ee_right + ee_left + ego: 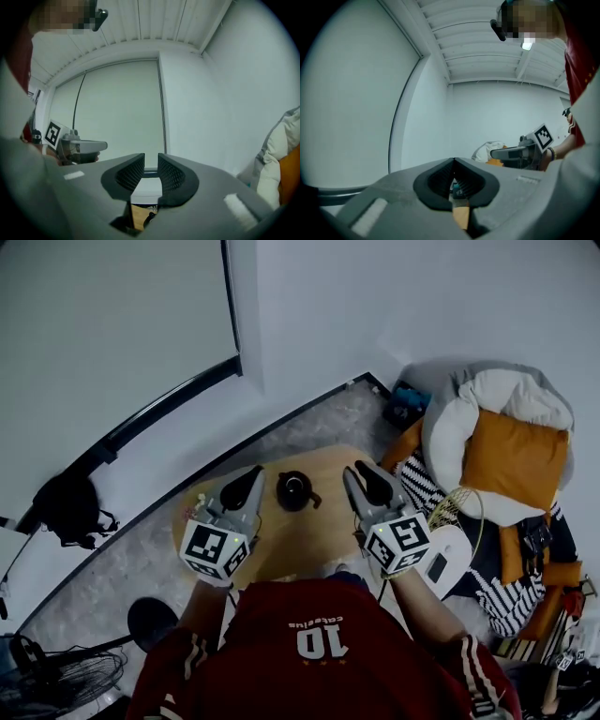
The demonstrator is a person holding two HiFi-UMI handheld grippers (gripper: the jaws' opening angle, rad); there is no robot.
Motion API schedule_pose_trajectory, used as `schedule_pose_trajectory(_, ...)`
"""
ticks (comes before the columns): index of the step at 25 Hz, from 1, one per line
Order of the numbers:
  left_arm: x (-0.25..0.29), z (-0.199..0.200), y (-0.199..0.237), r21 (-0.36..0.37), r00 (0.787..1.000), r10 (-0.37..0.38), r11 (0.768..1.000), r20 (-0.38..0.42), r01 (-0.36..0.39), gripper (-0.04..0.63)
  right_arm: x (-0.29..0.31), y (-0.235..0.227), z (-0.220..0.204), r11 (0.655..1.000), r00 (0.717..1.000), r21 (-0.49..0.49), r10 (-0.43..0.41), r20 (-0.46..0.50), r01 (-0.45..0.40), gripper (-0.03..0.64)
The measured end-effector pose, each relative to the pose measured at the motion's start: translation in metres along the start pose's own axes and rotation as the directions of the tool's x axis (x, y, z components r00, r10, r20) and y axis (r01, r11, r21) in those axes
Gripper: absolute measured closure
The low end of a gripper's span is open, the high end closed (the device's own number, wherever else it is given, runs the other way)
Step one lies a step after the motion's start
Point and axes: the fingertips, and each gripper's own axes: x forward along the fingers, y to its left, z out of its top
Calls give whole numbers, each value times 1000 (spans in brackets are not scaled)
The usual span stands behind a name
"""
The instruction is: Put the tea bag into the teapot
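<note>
A black teapot (295,490) with its lid on stands at the middle of a small round wooden table (281,540). My left gripper (251,476) hovers to the teapot's left, level and shut, with nothing between its pads (453,161). To the teapot's right my right gripper (362,471) is held level and open; the gap between its fingers (151,165) is empty. Each gripper shows in the other's view, the right gripper (520,151) and the left gripper (79,146), both raised above the table. A small pale item (200,500) lies at the table's left edge; I cannot tell what it is.
A white beanbag (506,395) with an orange cushion (514,457) lies on the floor at the right, over striped fabric. A white device (448,559) sits by the right forearm. A black bag (70,505) and a fan (56,681) are at the left.
</note>
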Motion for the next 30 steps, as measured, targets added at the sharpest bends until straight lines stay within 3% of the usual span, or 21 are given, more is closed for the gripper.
schedule_pose_trajectory(11, 4, 16, -2, 9, 1000, -15, 1000, 19, 15, 594, -11, -7, 27, 999, 998, -3, -33, 45, 34, 551)
schedule_pose_trajectory(24, -1, 19, 2, 11, 1000, -15, 1000, 16, 15, 594, -13, 1, 31, 999, 997, -8, -46, 66, 47, 573)
schedule_pose_trajectory(30, -5, 18, 0, 9, 1000, -18, 1000, 18, 18, 594, -15, 3, 31, 998, 995, -8, -60, 74, 60, 614)
